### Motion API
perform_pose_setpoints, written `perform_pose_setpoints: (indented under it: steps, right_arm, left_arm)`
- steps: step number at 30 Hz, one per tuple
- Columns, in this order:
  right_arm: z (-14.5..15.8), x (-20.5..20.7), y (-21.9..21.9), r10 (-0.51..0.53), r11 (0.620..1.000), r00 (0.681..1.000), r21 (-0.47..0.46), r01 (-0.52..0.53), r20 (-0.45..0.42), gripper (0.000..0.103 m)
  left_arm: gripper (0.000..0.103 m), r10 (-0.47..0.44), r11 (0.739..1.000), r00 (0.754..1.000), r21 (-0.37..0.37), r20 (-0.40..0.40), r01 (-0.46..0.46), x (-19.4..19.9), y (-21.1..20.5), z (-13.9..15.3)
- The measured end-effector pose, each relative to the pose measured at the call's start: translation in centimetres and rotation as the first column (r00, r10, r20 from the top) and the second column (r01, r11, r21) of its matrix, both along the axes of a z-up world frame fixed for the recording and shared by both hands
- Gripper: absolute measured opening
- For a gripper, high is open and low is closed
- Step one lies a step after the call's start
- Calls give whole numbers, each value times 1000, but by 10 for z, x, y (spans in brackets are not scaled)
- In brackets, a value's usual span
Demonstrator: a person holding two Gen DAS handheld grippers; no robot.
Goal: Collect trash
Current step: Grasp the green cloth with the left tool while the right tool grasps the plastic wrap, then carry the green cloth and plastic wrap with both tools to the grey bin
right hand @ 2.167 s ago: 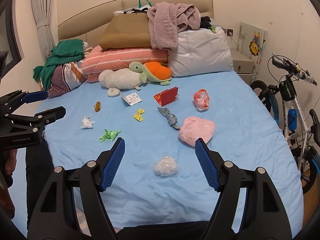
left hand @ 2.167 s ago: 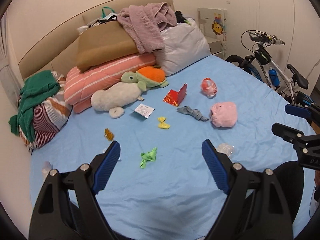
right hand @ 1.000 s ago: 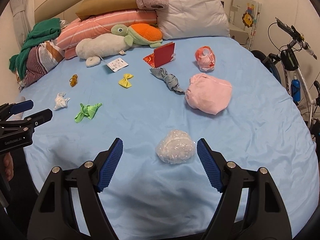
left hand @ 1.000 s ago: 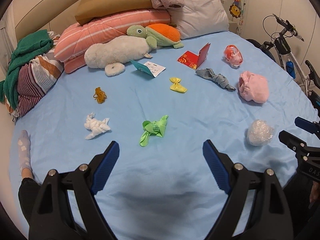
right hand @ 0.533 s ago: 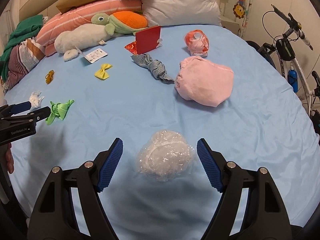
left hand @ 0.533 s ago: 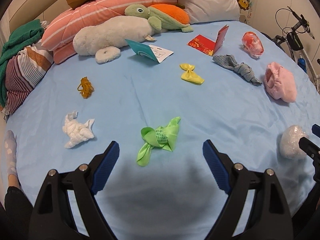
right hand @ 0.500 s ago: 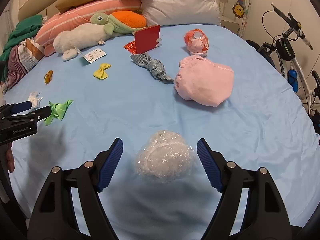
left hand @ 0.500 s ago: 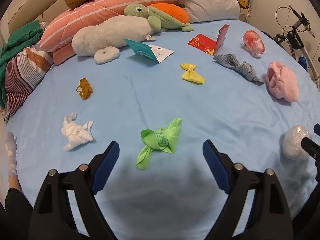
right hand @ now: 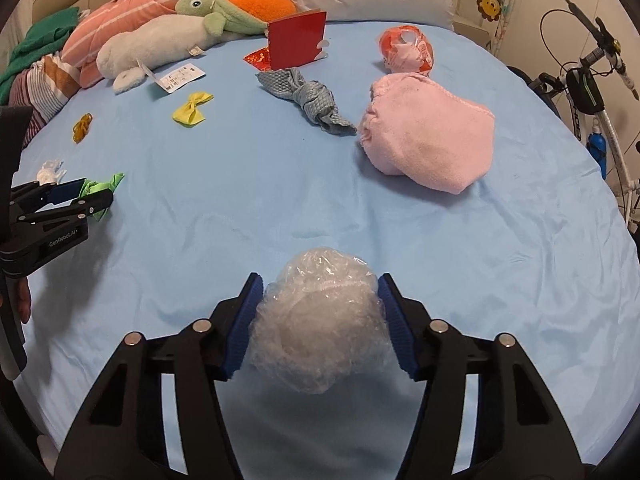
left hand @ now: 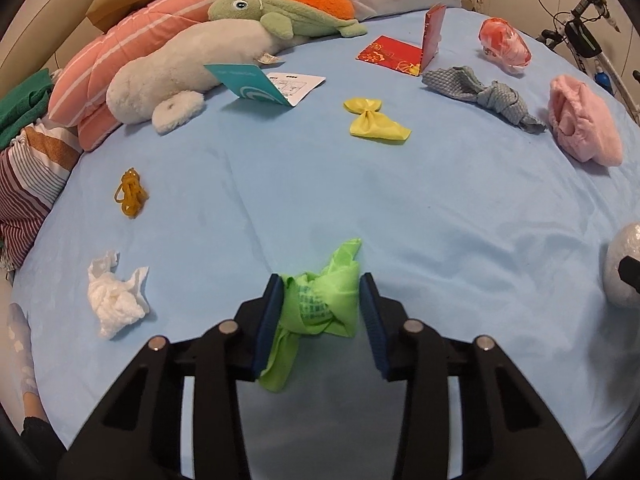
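Note:
A knotted green wrapper [left hand: 324,300] lies on the blue bed sheet [left hand: 400,208]. My left gripper [left hand: 320,292] straddles it with jaws closing, and both blue pads touch its sides. A ball of crumpled clear plastic [right hand: 316,320] fills the gap of my right gripper [right hand: 318,288], whose jaws are closing too, pads pressed into its sides. In the right wrist view the left gripper [right hand: 76,196] sits at the far left on the green wrapper [right hand: 110,182]. At the right edge of the left wrist view the plastic ball [left hand: 622,248] shows.
Scattered on the sheet: white tissue [left hand: 116,298], rubber bands [left hand: 130,194], yellow wrapper [left hand: 374,122], grey cloth [left hand: 480,94], pink cloth [left hand: 582,128], red envelope [left hand: 394,52], red-white bag [left hand: 504,42], teal card [left hand: 250,84]. Plush toys [left hand: 188,64] and pillows line the headboard. A bicycle [right hand: 592,88] stands right.
Both grippers have come down to the sheet and their jaws have narrowed: the left around the green wrapper, the right around the clear plastic ball.

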State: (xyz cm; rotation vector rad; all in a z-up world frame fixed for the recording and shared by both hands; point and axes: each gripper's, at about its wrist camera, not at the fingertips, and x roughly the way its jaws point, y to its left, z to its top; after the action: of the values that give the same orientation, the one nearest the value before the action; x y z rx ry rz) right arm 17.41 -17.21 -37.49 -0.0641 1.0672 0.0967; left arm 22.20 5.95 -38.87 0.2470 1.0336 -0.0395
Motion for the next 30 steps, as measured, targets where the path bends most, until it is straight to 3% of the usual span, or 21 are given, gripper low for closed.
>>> perform_pose_setpoints:
  steps: [6, 13, 22, 30]
  right_arm:
    - [5, -1, 4, 31, 1000, 999, -2, -31, 29, 40]
    - [9, -3, 4, 41, 999, 998, 9, -41, 55, 39]
    - [19, -8, 0, 47, 997, 996, 50, -51, 76, 38]
    - [62, -27, -17, 35, 995, 992, 84, -46, 123, 38]
  left_arm:
    - [32, -60, 998, 998, 3, 16, 60, -10, -11, 10]
    - [32, -145, 989, 988, 25, 56, 144, -34, -37, 29]
    - [32, -188, 982, 979, 29, 80, 186, -60, -55, 53]
    - [32, -218, 976, 970, 34, 107, 216, -86, -72, 87]
